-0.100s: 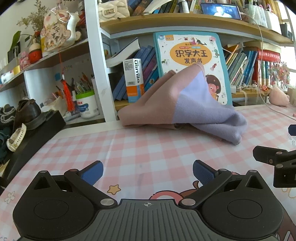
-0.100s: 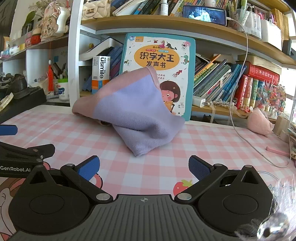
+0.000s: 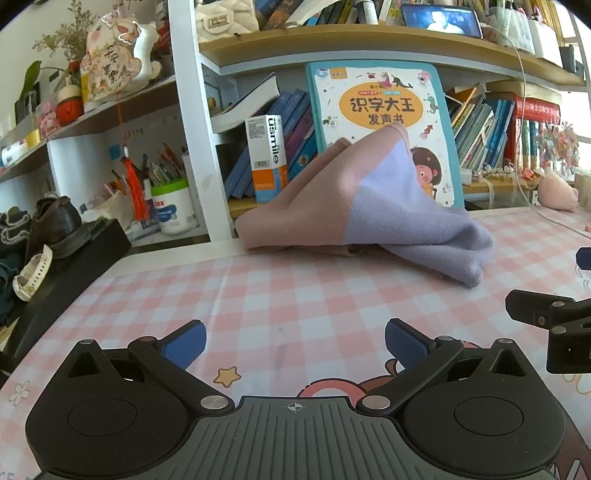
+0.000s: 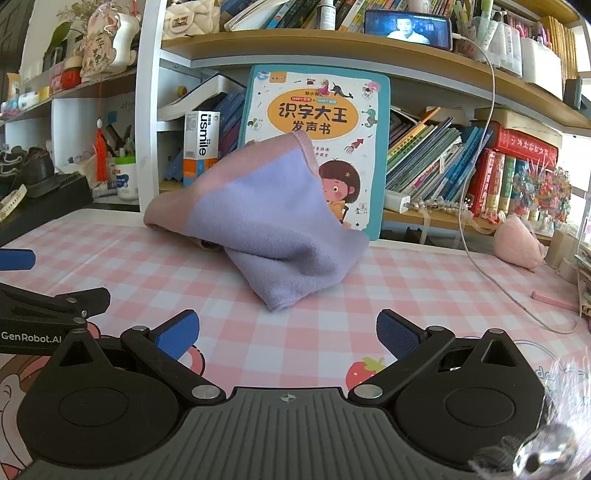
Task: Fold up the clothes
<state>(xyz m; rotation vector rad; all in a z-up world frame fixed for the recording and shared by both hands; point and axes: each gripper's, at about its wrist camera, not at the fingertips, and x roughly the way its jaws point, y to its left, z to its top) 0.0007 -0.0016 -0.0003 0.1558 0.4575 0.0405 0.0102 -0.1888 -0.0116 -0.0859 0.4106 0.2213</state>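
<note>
Left claw [image 3: 295, 339] and right claw [image 4: 288, 332] gape wide, empty; pink-and-lilac garment [image 3: 369, 210] lies crumpled on the bench [image 3: 295, 295].

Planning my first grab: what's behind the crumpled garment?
The pink-and-lilac garment leans against an upright children's book; the book's lower left is covered.

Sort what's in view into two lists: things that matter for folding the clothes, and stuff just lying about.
For the job:
pink and lilac garment, heaped, unfolded
left gripper, open, empty
right gripper, open, empty
checked tablecloth

Lying about:
children's book
usmile box
phone
white cable
pink plush
</note>
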